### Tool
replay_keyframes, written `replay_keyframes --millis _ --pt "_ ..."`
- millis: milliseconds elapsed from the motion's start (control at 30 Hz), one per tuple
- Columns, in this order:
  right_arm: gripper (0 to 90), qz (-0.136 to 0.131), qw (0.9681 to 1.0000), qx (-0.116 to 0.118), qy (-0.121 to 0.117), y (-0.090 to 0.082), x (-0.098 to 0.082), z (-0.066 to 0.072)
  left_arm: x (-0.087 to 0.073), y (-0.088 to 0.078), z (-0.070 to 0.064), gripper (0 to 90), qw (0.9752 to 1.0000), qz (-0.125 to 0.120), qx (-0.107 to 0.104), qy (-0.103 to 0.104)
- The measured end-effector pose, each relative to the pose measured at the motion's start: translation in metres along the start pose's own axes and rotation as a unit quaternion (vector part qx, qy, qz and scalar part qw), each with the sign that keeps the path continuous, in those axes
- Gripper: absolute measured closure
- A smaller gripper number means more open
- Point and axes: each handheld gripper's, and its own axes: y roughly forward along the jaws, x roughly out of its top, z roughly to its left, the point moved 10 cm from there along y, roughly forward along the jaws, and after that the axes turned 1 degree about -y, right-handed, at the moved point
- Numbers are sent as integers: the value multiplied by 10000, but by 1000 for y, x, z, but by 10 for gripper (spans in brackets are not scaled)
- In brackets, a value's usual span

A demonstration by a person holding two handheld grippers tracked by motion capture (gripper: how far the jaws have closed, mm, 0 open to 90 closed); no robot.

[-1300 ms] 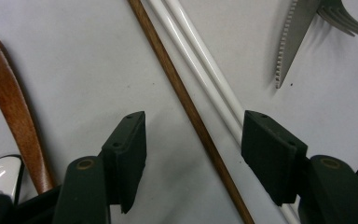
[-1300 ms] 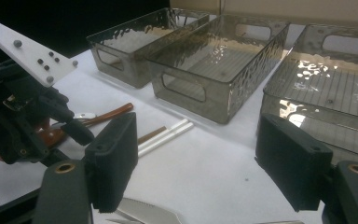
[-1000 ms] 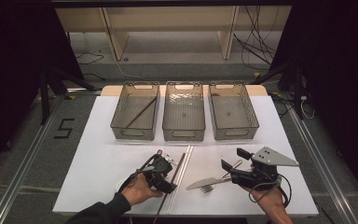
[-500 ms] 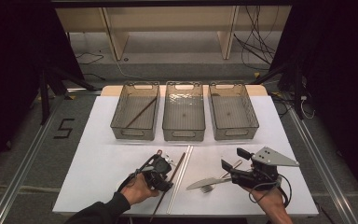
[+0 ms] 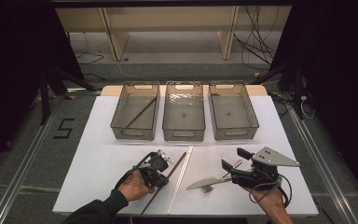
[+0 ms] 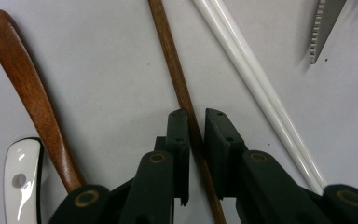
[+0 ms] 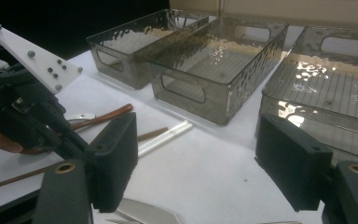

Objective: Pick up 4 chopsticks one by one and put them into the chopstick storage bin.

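The brown chopstick lies on the white table near its front edge, and the left gripper, whose jaws have just been closing, now pinches it. Just right of it lie the white chopsticks. Farther right, the right gripper holds its jaws wide apart above a knife.

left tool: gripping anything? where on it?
The left tool, jaws just closing, clamps the brown wooden chopstick partway along its shaft, flat on the table. The right tool is open, empty.
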Motion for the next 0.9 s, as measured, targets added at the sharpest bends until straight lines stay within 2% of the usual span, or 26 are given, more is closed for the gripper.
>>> replay_keyframes --millis 200,433,667,900 --pt "305 12 10000 -7 -19 0 0 0 0 1 -3 731 10000 21 -9 27" --pt "305 7 10000 -7 -16 0 0 0 0 1 -2 778 9998 14 122 170" --pt "305 9 10000 0 -12 0 0 0 0 0 0 813 10000 -13 10 29" --pt "305 15 10000 -4 -18 0 0 0 0 1 1 842 10000 -24 32 -22"
